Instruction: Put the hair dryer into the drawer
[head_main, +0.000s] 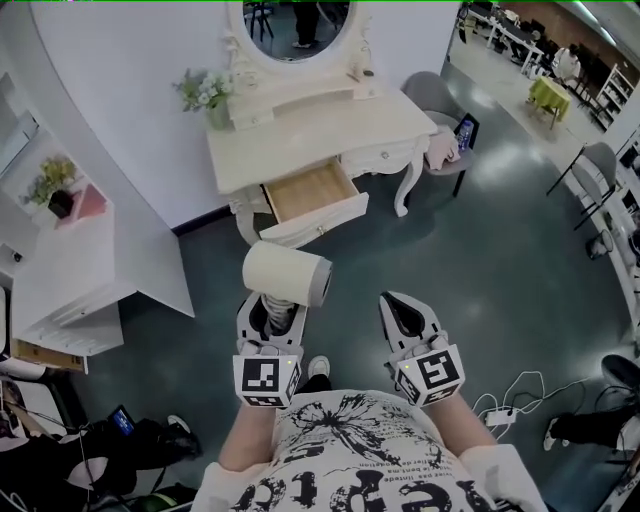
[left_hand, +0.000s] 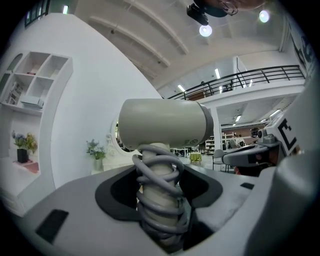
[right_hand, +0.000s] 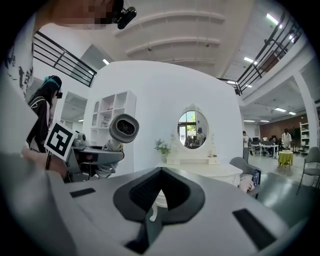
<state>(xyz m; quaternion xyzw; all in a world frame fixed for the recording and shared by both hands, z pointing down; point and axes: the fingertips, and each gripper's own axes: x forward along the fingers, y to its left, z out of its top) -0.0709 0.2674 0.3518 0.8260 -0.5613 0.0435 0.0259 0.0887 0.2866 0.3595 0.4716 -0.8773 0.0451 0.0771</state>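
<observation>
- Left tongs (head_main: 270, 318): closed on the handle of the hair dryer (head_main: 287, 272). The left gripper view shows the handle standing upright between the jaws, with the grey cord (left_hand: 159, 197) wound round it in coils.
- Right tongs (head_main: 403, 318): jaws together with nothing between them. They are carried beside the left tongs, level with them and apart from the hair dryer.
- Hair dryer position: held in the air above the floor (head_main: 480, 250), in front of the person. The barrel runs crosswise in the head view, at right angles to the handle.
- Key relation: the drawer (head_main: 312, 192) lies ahead of the left tongs, slightly to the right and still well apart. It is pulled out of the white desk (head_main: 320, 130) and its wooden bottom is bare.
- Judgement: the barrel's long axis roughly matches the drawer's wide side, so little turning should be needed. Only the left hand carries the load.
- Surroundings: an oval mirror (head_main: 297, 25) and a flower vase (head_main: 210, 100) stand on the desk. The room is a large open hall.
</observation>
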